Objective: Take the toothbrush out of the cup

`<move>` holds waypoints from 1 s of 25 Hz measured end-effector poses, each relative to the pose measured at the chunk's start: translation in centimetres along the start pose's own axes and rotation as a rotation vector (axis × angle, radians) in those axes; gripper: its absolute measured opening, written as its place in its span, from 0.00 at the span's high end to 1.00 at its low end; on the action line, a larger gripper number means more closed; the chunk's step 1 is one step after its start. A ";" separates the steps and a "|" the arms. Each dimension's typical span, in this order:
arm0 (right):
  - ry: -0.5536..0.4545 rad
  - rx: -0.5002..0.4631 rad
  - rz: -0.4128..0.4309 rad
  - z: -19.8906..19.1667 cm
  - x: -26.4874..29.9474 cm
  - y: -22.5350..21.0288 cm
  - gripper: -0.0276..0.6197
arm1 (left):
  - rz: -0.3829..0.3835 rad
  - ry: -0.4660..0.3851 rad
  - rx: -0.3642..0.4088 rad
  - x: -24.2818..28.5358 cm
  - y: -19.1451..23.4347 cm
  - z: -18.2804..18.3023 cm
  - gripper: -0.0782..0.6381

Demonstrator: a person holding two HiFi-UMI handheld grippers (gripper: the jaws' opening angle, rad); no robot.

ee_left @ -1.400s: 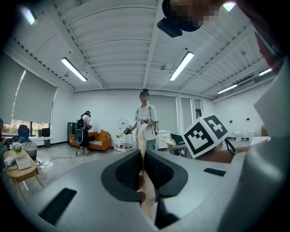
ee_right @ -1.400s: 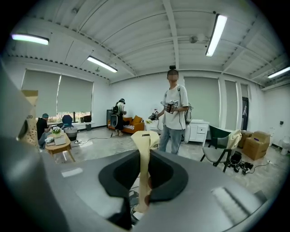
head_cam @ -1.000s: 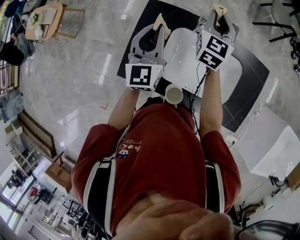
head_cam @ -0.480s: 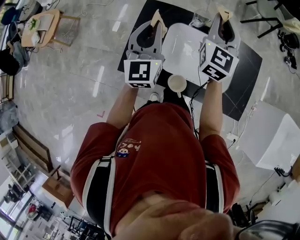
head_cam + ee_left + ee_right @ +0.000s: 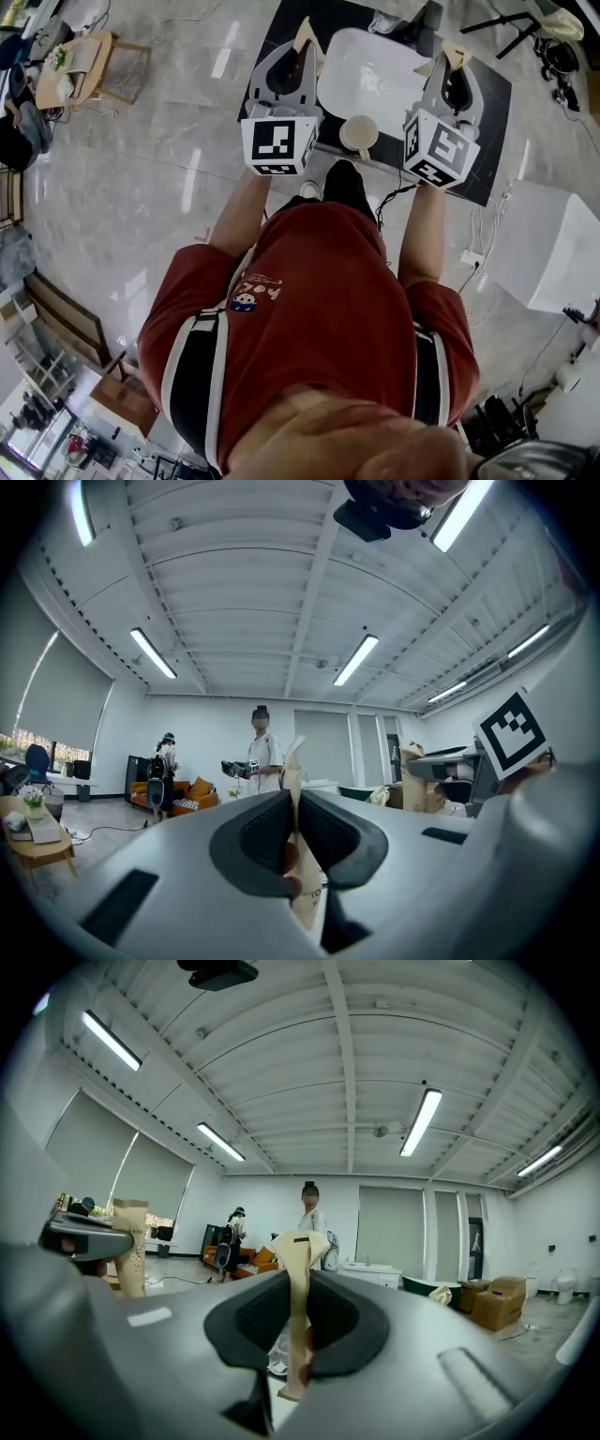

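In the head view a cream cup (image 5: 358, 134) stands at the near edge of a white oval table (image 5: 375, 66). Its inside looks empty and no toothbrush shows in any view. My left gripper (image 5: 305, 30) is held level to the left of the cup, over the table's left edge. My right gripper (image 5: 456, 52) is held level to the cup's right. In the gripper views, the tan-taped fingertips of the left gripper (image 5: 292, 752) and the right gripper (image 5: 302, 1246) press together with nothing else between them. Both point out into the room, not at the cup.
The table stands on a black mat (image 5: 487, 103). A white box (image 5: 553, 253) is on the floor at right, and a small wooden table (image 5: 75, 56) at far left. Cables run near the person's feet. People (image 5: 260, 752) stand far across the room.
Both grippers have shifted against the table, the right one toward the picture's lower right. The cup, earlier below the marker cubes near the body, now sits between them. Jaws unchanged.
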State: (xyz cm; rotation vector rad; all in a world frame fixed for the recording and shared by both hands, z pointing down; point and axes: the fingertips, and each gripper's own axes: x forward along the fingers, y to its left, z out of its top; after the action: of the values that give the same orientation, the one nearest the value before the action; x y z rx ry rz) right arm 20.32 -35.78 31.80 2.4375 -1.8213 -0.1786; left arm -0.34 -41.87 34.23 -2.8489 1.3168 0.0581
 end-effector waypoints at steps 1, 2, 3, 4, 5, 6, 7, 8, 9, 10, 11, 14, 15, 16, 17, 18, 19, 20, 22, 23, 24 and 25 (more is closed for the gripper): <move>0.003 -0.002 -0.007 0.0 -1.0 -0.1 0.88 | -0.005 0.002 0.000 -0.5 -0.1 0.1 0.85; 0.008 -0.005 -0.014 -0.2 -2.0 -0.2 0.88 | -0.011 0.004 0.001 -1.0 -0.3 0.1 0.85; 0.012 -0.008 -0.020 -0.3 -3.0 -0.3 0.88 | -0.017 0.006 0.003 -1.5 -0.5 0.0 0.85; 0.017 -0.009 -0.026 -0.6 -3.9 -0.4 0.88 | -0.022 0.008 0.006 -2.0 -0.6 -0.1 0.85; 0.023 -0.008 -0.032 -0.9 -4.7 -0.5 0.88 | -0.027 0.011 0.007 -2.4 -0.8 -0.2 0.85; 0.030 -0.004 -0.037 -1.2 -5.5 -0.7 0.88 | -0.031 0.014 0.008 -2.8 -0.9 -0.3 0.85; 0.037 0.004 -0.042 -1.6 -6.3 -0.8 0.88 | -0.035 0.017 0.008 -3.2 -1.1 -0.5 0.85; 0.042 0.013 -0.048 -1.9 -7.0 -0.9 0.88 | -0.038 0.019 0.010 -3.5 -1.2 -0.7 0.85; 0.045 0.021 -0.052 -2.2 -7.7 -0.9 0.88 | -0.040 0.021 0.012 -3.9 -1.3 -0.8 0.85; 0.047 0.028 -0.056 -2.5 -8.3 -0.9 0.88 | -0.043 0.023 0.014 -4.2 -1.5 -0.9 0.85; 0.048 0.031 -0.060 -2.8 -8.9 -1.0 0.88 | -0.046 0.026 0.018 -4.6 -1.8 -1.1 0.85; 0.062 0.037 -0.066 -3.7 -10.4 -0.9 0.88 | -0.054 0.029 0.032 -5.5 -2.4 -1.6 0.85; 0.066 0.040 -0.067 -4.0 -10.8 -0.9 0.88 | -0.055 0.026 0.036 -5.8 -2.5 -1.8 0.85; 0.069 0.045 -0.068 -4.3 -11.1 -0.8 0.88 | -0.054 0.021 0.038 -6.0 -2.6 -1.9 0.85; 0.070 0.051 -0.068 -4.6 -11.5 -0.7 0.88 | -0.052 0.016 0.039 -6.3 -2.6 -2.0 0.85; 0.072 0.059 -0.068 -4.9 -11.9 -0.7 0.88 | -0.051 0.013 0.039 -6.6 -2.7 -2.2 0.85; 0.074 0.066 -0.067 -5.3 -12.2 -0.6 0.88 | -0.050 0.012 0.038 -6.8 -2.8 -2.3 0.85; 0.076 0.070 -0.065 -5.7 -12.4 -0.5 0.88 | -0.049 0.011 0.036 -6.9 -2.8 -2.3 0.85; 0.075 0.072 -0.060 -6.2 -12.7 -0.1 0.88 | -0.045 0.009 0.038 -7.2 -2.9 -2.5 0.85; 0.075 0.071 -0.058 -6.5 -12.8 0.0 0.88 | -0.044 0.010 0.039 -7.3 -2.8 -2.6 0.85; 0.076 0.072 -0.057 -6.6 -12.9 0.2 0.88 | -0.044 0.010 0.039 -7.4 -2.8 -2.7 0.85; 0.077 0.074 -0.055 -6.7 -13.0 0.3 0.88 | -0.043 0.010 0.039 -7.5 -2.8 -2.8 0.85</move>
State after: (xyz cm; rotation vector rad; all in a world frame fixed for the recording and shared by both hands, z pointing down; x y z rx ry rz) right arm 17.40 -23.34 38.99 2.5074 -1.7611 -0.0208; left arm -2.98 -34.43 37.26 -2.8476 1.2439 0.0176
